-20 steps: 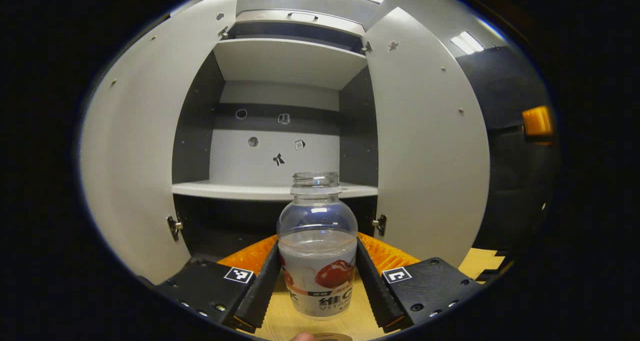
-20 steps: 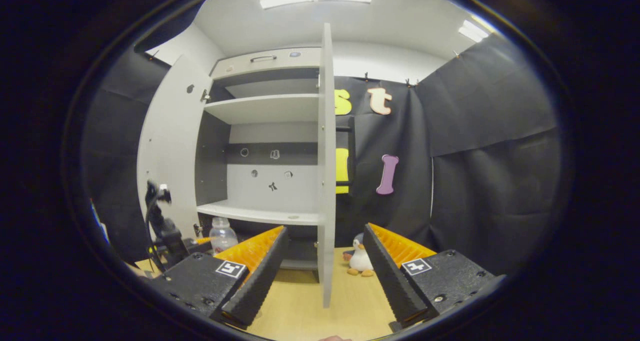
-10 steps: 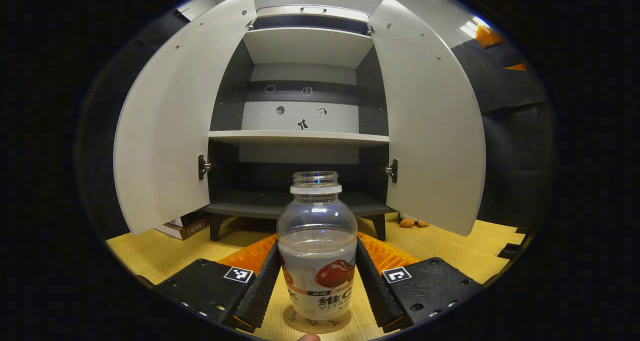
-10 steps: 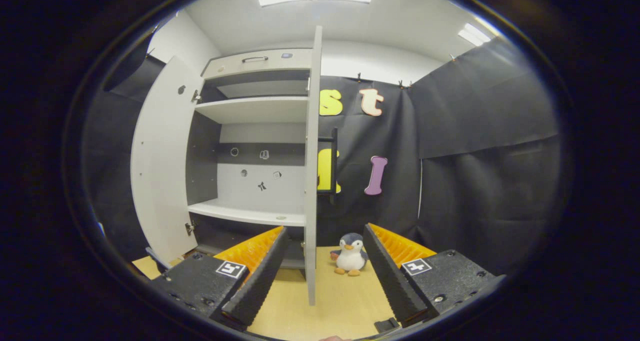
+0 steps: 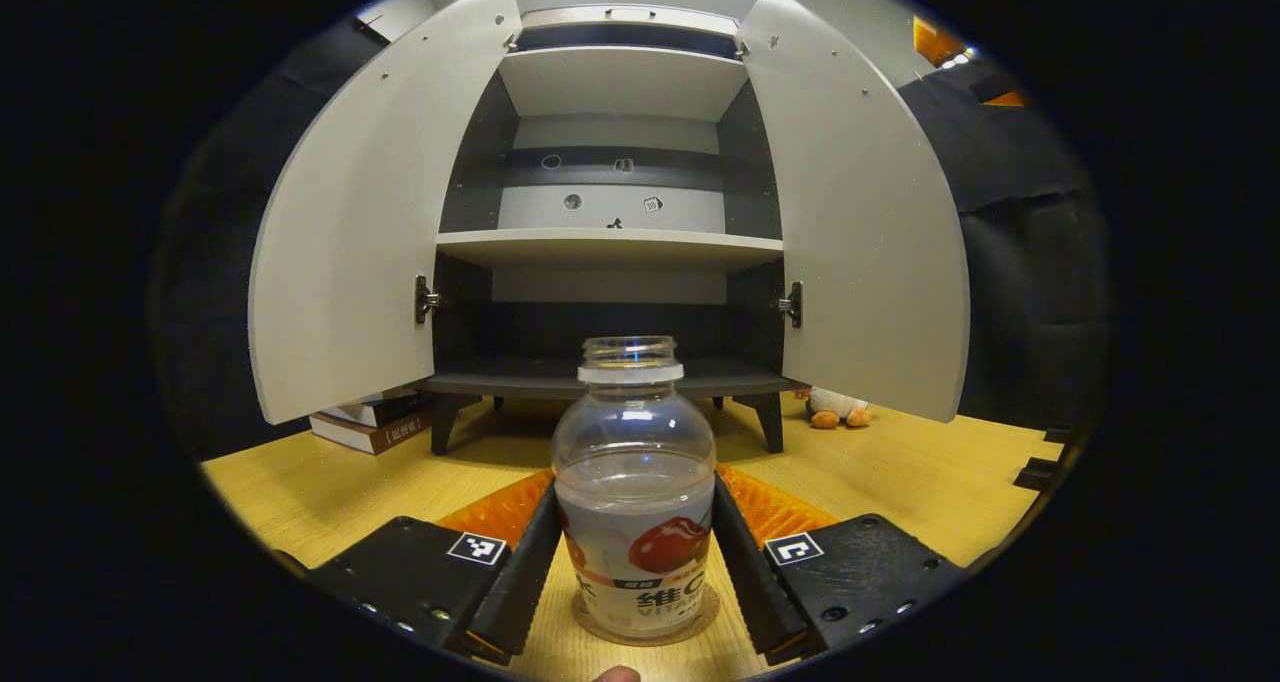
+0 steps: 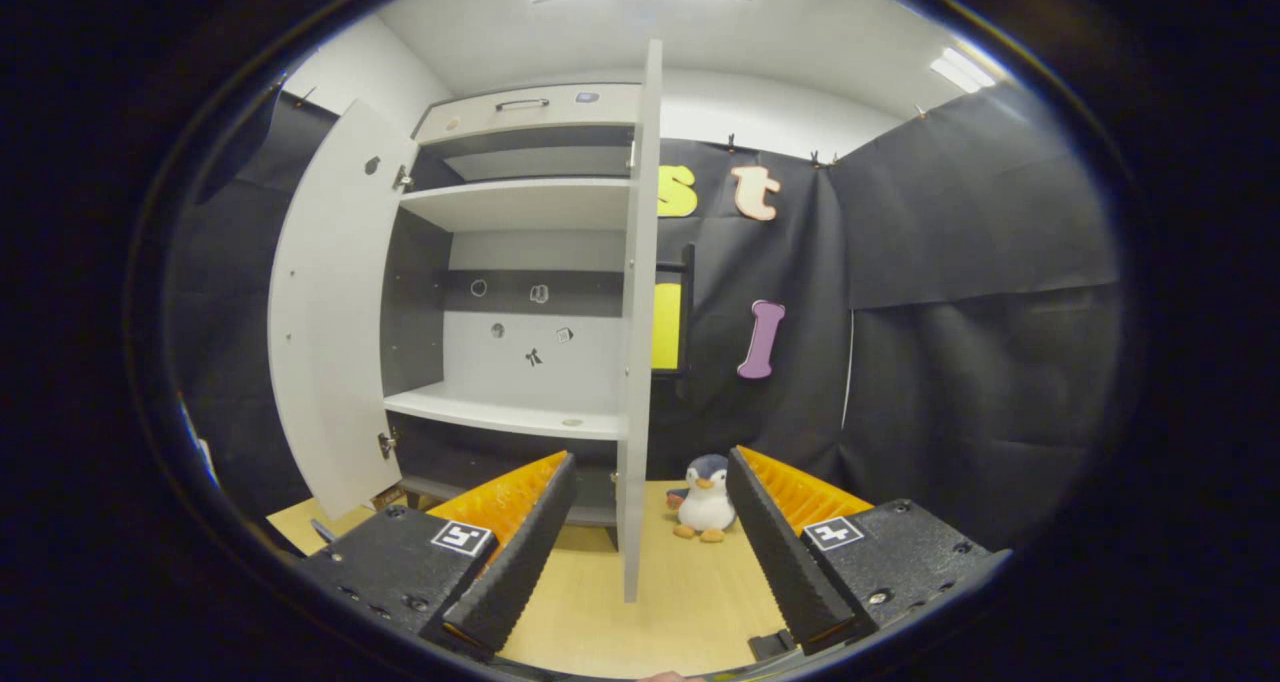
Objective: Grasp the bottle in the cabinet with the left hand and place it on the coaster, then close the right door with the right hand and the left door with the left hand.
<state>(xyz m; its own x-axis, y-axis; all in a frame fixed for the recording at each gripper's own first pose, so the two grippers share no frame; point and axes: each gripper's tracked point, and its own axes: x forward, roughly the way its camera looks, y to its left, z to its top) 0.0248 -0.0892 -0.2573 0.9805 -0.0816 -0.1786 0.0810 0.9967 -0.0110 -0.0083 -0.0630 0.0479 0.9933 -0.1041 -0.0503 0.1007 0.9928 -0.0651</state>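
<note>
In the left gripper view, the left gripper [image 5: 636,572] sits at the bottom centre of the frame, its two fingers [image 5: 520,572] pressed against either side of the bottle [image 5: 634,492], pinching it. The bottle stands upright and uncapped, with a clear upper half and a label with a red fruit below. Its base rests on the round coaster [image 5: 710,607], whose rim shows around the bottom of the bottle on the yellow wooden table [image 5: 900,472]. Behind, in the middle of the frame, the cabinet [image 5: 610,252] stands with both doors swung wide: the left door [image 5: 350,242] at the left of the frame, the right door [image 5: 860,232] at the right. A stack of books [image 5: 365,422] lies under the left door, and a plush toy [image 5: 835,407] peeks out below the right door. In the right gripper view, the right gripper [image 6: 650,552] is at the bottom centre with its fingers [image 6: 515,562] spread apart and nothing between them but the edge of the right door [image 6: 635,362], which stands edge-on farther off, not touched. The cabinet [image 6: 520,292] shelves show left of that edge, the left door [image 6: 330,312] at the far left. A plush penguin [image 6: 705,497] sits on the table [image 6: 680,602] just right of the door.
</note>
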